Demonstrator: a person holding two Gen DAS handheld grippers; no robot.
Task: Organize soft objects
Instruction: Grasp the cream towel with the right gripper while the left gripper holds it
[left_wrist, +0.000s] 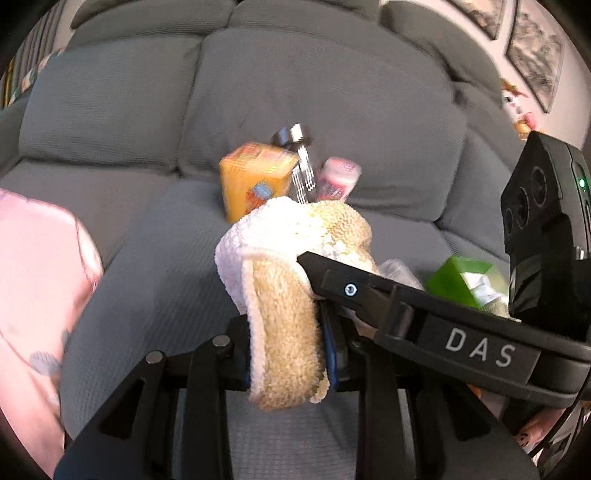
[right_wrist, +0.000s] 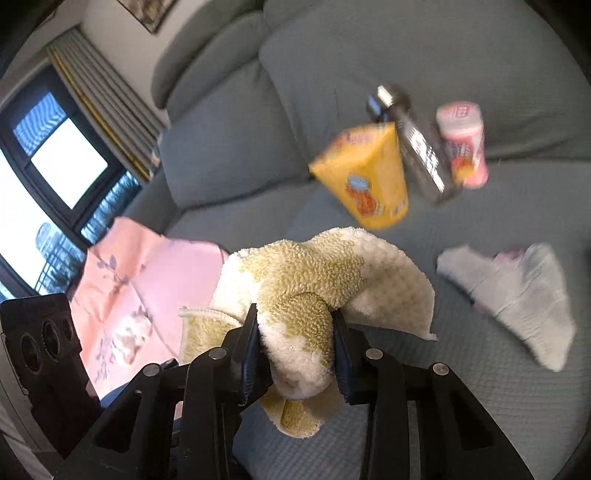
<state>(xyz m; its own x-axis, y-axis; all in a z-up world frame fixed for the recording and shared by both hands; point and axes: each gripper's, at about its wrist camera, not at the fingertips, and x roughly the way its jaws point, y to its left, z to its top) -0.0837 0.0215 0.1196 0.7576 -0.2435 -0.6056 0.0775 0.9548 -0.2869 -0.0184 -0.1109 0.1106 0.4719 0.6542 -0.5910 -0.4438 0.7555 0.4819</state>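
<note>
A fluffy yellow and white towel (left_wrist: 280, 306) hangs bunched above the grey sofa seat (left_wrist: 147, 277), gripped from two sides. My left gripper (left_wrist: 288, 362) is shut on its lower fold. One of the right gripper's fingers (left_wrist: 351, 288) reaches in from the right against the towel's upper part. In the right wrist view my right gripper (right_wrist: 299, 350) is shut on a thick roll of the same towel (right_wrist: 306, 273). A pink flowered cloth (right_wrist: 147, 280) lies to the left on the seat, and a pale grey cloth (right_wrist: 517, 306) lies to the right.
An orange carton (right_wrist: 369, 177), a dark bottle with a metal cap (right_wrist: 421, 147) and a pink canister (right_wrist: 463, 144) lean against the sofa back. A green box (left_wrist: 465, 277) sits at the right behind the right gripper. A window (right_wrist: 66, 162) is at the far left.
</note>
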